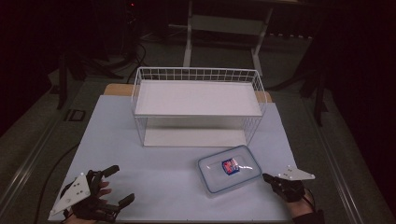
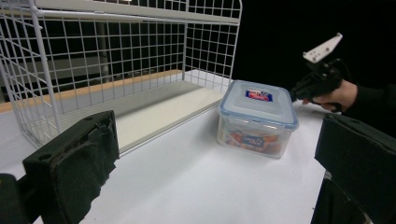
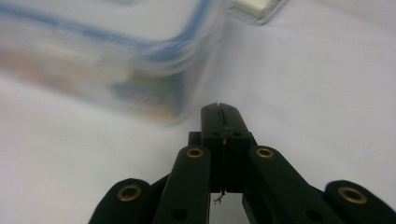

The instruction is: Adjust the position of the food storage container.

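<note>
One lidded plastic container [image 1: 229, 173] sits on the white surface [image 1: 154, 172], at lower centre-right of the high view, in front of the one two-tier wire rack [image 1: 198, 105]. Both rack tiers hold nothing. Two claws are present. The right claw [image 1: 268, 178], at lower right of the high view, has its jaws pressed together and its tip just beside the container's right corner; contact cannot be confirmed. The left claw [image 1: 119, 185], at lower left, stands wide, with nothing between its jaws, well apart from the container. Judgement: the work appears to be at its start. The container is not yet gripped or lifted; grasping it and, probably, placing it on the rack remain.
</note>
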Available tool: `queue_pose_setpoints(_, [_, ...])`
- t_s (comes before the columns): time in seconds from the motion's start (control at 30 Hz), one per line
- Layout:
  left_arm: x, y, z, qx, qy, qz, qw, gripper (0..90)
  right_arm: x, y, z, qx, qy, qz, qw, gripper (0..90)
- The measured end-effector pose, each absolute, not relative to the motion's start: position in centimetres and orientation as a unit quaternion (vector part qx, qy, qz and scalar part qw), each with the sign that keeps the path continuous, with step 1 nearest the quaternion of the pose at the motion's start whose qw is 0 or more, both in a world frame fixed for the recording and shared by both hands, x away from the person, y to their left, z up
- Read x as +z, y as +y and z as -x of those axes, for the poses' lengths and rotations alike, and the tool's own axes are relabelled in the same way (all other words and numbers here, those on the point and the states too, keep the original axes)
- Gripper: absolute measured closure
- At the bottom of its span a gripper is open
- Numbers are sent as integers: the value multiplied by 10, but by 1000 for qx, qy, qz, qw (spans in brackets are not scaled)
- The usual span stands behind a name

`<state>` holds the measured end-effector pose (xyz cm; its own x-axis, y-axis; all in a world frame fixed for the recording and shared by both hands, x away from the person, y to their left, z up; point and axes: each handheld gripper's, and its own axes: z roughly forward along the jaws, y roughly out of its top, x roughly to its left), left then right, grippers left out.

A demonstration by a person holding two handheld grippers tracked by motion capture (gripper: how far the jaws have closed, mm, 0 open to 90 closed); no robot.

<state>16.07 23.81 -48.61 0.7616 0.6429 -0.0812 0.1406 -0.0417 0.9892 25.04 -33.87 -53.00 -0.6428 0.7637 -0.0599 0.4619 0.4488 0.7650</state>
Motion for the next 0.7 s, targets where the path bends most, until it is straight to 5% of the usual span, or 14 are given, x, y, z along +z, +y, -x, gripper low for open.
queue_pose_setpoints(0.7, [-487, 237, -161, 196, 284, -694, 632, 0, -536, -306, -259, 395, 826, -364, 171, 900])
